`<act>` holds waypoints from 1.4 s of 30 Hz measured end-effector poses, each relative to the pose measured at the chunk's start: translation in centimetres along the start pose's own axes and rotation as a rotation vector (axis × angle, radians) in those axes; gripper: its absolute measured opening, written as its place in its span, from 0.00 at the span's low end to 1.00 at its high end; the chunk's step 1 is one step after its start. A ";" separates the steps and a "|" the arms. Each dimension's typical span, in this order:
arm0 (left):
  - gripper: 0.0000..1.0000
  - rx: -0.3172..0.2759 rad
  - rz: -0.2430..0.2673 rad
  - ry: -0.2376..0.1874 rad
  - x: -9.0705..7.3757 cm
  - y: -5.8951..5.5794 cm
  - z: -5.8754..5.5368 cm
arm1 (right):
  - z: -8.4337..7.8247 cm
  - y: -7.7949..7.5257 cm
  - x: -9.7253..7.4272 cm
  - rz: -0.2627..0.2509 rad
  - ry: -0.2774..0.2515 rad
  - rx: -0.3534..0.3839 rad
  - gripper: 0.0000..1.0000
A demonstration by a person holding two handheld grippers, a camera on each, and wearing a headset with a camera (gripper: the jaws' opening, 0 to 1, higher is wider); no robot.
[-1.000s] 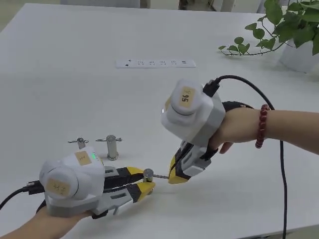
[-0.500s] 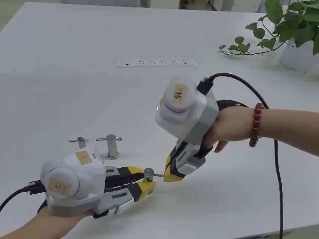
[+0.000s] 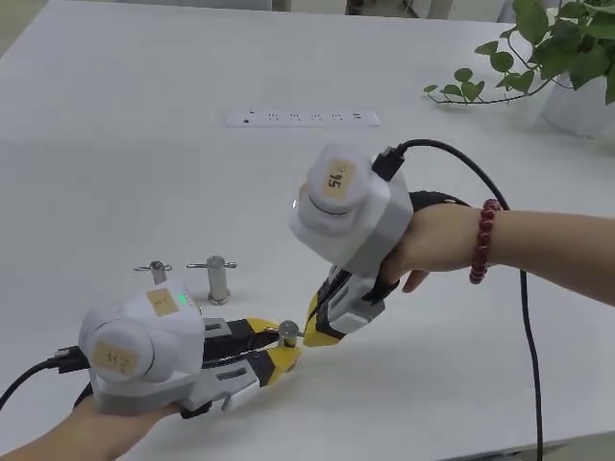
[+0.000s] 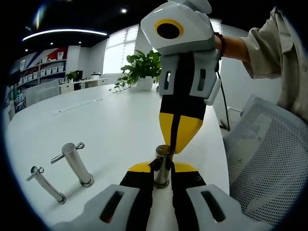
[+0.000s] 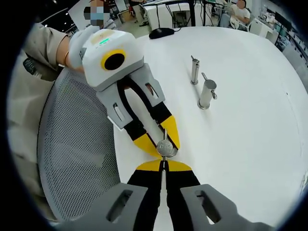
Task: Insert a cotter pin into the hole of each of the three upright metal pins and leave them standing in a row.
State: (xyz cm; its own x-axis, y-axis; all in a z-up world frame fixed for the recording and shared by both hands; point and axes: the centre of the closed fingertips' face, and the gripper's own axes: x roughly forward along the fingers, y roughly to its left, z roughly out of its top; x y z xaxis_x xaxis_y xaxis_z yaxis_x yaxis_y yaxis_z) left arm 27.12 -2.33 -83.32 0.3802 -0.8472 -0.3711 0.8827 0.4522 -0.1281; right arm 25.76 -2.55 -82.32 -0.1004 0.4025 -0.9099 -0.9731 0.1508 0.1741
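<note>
Upright pins (image 3: 219, 280) stand near left gripper (image 3: 288, 348); tabletop (image 3: 144, 144) beyond open (power strip (image 3: 303, 119) well back).

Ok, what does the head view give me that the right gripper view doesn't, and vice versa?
Head view: power strip, plant, beaded bracelet. Right gripper view: mesh chair. Both: left gripper shut on the third metal pin, right gripper shut on the cotter pin at it, and a thick pin and a thin pin standing with cotter pins fitted.

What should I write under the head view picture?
The left hand-held gripper holds a metal pin while the right hand-held gripper pokes a cotter pin into it; two finished pins stand nearby.
</note>
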 end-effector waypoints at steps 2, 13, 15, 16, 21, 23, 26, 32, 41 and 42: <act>0.12 -0.007 0.001 -0.002 0.0 0.0 0.0 | 0.1 0.0 0.0 0.000 0.001 -0.001 0.02; 0.12 -0.016 0.012 -0.016 -0.1 0.2 0.0 | 0.6 -0.1 0.1 -0.006 -0.024 -0.013 0.03; 0.12 -0.010 0.014 -0.016 0.0 0.2 0.0 | 0.6 -0.2 0.1 -0.007 -0.026 -0.014 0.03; 0.12 -0.010 0.015 -0.016 0.0 0.2 0.0 | 0.6 -0.2 0.1 -0.006 -0.028 -0.015 0.03; 0.12 -0.019 0.015 -0.021 0.0 0.3 0.1 | 0.7 -0.2 0.1 -0.004 -0.039 -0.018 0.03; 0.12 -0.017 0.015 -0.023 0.0 0.3 0.1 | 0.7 -0.2 0.1 -0.005 -0.043 -0.021 0.03; 0.12 -0.015 0.016 -0.024 0.0 0.3 0.1 | 0.7 -0.2 0.1 -0.007 -0.047 -0.025 0.04; 0.12 -0.016 0.020 -0.023 0.0 0.4 0.1 | 0.8 -0.4 0.3 -0.021 -0.055 -0.026 0.06; 0.19 -0.019 0.025 -0.024 -0.2 0.6 0.1 | 0.8 -0.4 0.5 -0.032 -0.072 -0.048 0.14; 0.20 -0.023 0.024 -0.023 -0.2 0.7 0.1 | 0.8 -0.4 0.4 -0.036 -0.079 -0.055 0.16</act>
State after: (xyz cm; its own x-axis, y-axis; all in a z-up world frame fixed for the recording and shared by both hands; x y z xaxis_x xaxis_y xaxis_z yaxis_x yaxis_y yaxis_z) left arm 27.63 -1.86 -83.23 0.4074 -0.8424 -0.3528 0.8670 0.4781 -0.1406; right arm 26.27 -1.71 -82.44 -0.0508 0.4681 -0.8822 -0.9860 0.1170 0.1189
